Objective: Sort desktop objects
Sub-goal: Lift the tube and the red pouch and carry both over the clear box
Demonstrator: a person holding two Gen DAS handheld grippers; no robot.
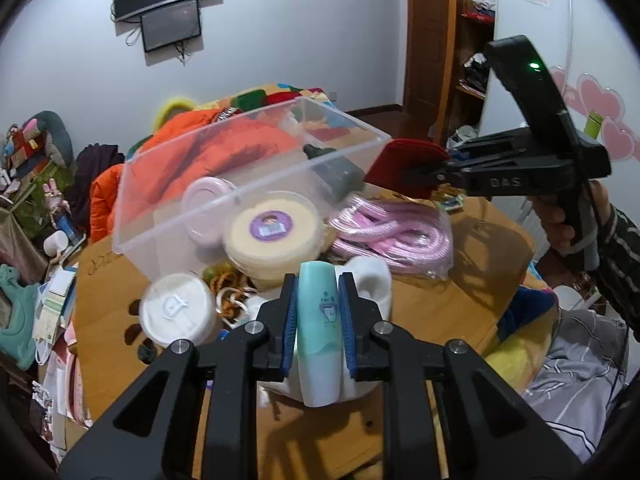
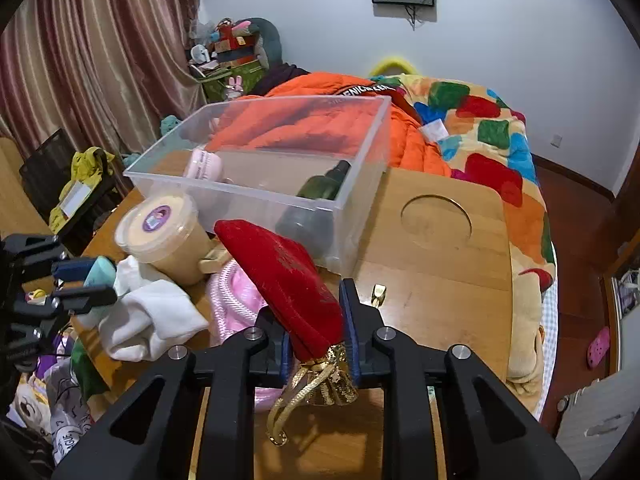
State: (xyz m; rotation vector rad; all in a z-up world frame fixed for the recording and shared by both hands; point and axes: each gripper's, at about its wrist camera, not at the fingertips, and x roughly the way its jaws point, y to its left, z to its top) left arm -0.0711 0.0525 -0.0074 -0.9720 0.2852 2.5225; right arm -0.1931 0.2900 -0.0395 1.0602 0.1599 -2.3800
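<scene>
My left gripper (image 1: 318,316) is shut on a teal and white tube (image 1: 320,336), held above the wooden table (image 1: 472,308). It also shows at the left of the right wrist view (image 2: 86,280). My right gripper (image 2: 314,320) is shut on a red velvet pouch (image 2: 288,276) with a gold drawstring (image 2: 308,392), held above the table. In the left wrist view the right gripper (image 1: 416,170) holds the pouch (image 1: 400,160) beside the clear plastic box (image 1: 256,160). The box (image 2: 280,168) holds a pink case (image 2: 204,164) and a dark green bottle (image 2: 320,188).
A cream tub with a purple label (image 1: 272,236), a white lidded jar (image 1: 176,308), a bag of pink rope (image 1: 392,232), white socks (image 2: 148,312) and beads (image 1: 228,296) lie on the table. A bed with an orange jacket (image 2: 320,120) stands behind.
</scene>
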